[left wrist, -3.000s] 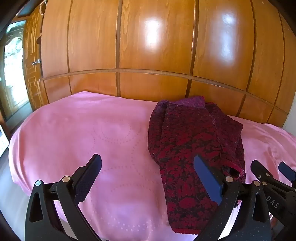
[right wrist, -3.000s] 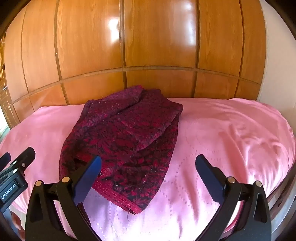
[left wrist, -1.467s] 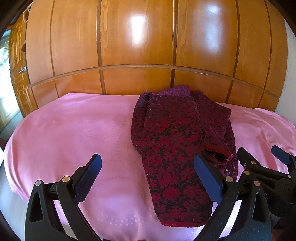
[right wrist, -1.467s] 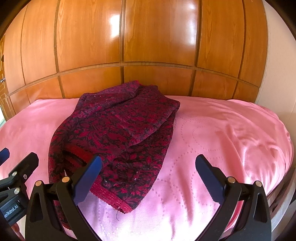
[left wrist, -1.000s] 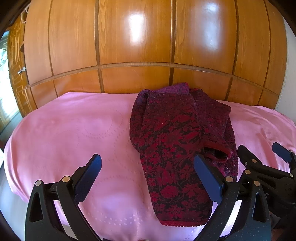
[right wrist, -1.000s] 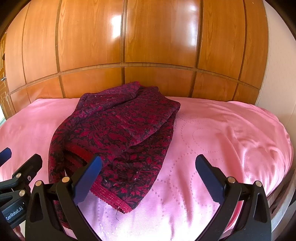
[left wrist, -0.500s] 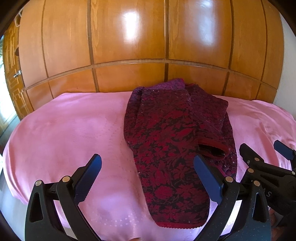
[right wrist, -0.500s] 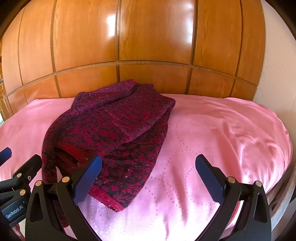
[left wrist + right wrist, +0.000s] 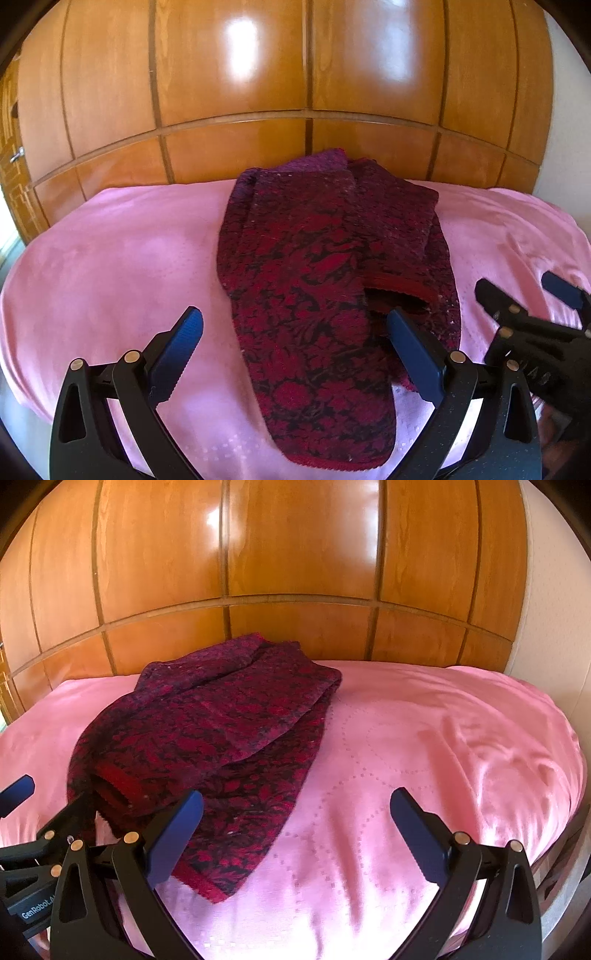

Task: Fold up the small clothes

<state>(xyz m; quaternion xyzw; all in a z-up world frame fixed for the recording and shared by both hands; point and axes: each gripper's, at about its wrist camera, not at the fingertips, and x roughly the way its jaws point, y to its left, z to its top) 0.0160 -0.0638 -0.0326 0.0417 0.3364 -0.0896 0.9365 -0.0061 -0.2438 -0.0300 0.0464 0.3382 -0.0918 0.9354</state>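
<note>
A dark red, black-patterned knitted garment (image 9: 317, 280) lies partly folded on the pink bedspread (image 9: 110, 266), with a sleeve cuff (image 9: 399, 284) turned onto its right side. My left gripper (image 9: 295, 354) is open and hovers over the garment's near hem. My right gripper (image 9: 295, 834) is also open, above the bedspread (image 9: 424, 738) just right of the garment (image 9: 221, 731). Each gripper shows in the other's view: the right gripper (image 9: 528, 306) at the right edge, the left gripper (image 9: 48, 805) at the lower left. Neither holds anything.
A glossy wooden panelled wall (image 9: 295, 92) rises directly behind the bed. A pale wall (image 9: 546, 590) stands at the right. The bed's near edge drops off below both grippers. Pink bedspread stretches to either side of the garment.
Both grippers have drifted slightly forward and rightward relative to the garment over the last second. The garment itself has not been moved. Both stay open.
</note>
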